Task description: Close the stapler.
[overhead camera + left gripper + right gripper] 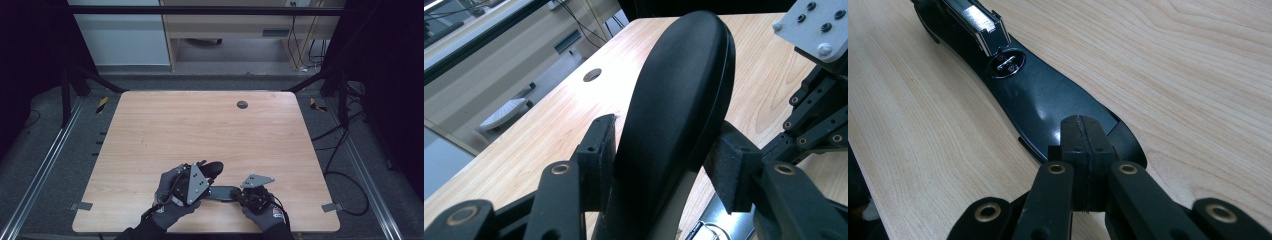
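While the left gripper (664, 160) clamps the raised black stapler arm (679, 100) between its pads, the stapler's flat base (1048, 105) lies on the table (200, 125) near its front edge, and the right gripper (1083, 145), jaws fully together, presses on the base's near end.

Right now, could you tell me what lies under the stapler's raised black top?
Under the raised black top lies the stapler base with its metal staple channel; the hinge end is hidden by the left tool.

Table (165, 125): light wood, round grommet (242, 104)
Floor (50, 150): grey carpet, loose cables (345, 145)
Sides: black curtains (30, 45)
Beyond: wooden desk (225, 25)
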Available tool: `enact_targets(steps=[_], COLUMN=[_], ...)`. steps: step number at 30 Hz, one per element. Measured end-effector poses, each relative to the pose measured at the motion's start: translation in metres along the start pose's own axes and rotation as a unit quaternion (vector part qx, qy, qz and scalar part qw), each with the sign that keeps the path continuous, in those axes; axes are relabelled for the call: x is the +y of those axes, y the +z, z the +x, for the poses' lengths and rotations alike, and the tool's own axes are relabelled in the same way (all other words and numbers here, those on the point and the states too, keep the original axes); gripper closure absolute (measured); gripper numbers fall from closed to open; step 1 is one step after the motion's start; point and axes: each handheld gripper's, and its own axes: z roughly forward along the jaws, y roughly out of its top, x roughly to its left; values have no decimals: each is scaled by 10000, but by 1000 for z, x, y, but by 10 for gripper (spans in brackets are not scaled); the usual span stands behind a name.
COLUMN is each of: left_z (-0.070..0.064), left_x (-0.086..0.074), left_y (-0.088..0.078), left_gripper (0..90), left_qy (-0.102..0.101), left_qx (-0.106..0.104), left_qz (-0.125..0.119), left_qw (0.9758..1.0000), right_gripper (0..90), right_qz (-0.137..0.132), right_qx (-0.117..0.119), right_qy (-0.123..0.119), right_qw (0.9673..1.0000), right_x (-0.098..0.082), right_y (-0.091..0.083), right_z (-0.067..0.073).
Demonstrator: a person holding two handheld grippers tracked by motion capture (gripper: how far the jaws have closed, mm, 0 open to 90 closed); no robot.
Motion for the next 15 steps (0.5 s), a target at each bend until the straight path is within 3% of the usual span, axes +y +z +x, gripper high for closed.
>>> enact_targets(steps=[15], left_z=[-4], left_x=[0], left_y=[4], left_gripper=[483], left_qy=[110], left_qx=[-31], left_qz=[49], left_qw=[9999], right_gripper=[900], right_qz=[-3], right_qx=[4], right_qy=[-2], right_qw=[10000], right_x=[0], right_y=[0], right_z=[0])
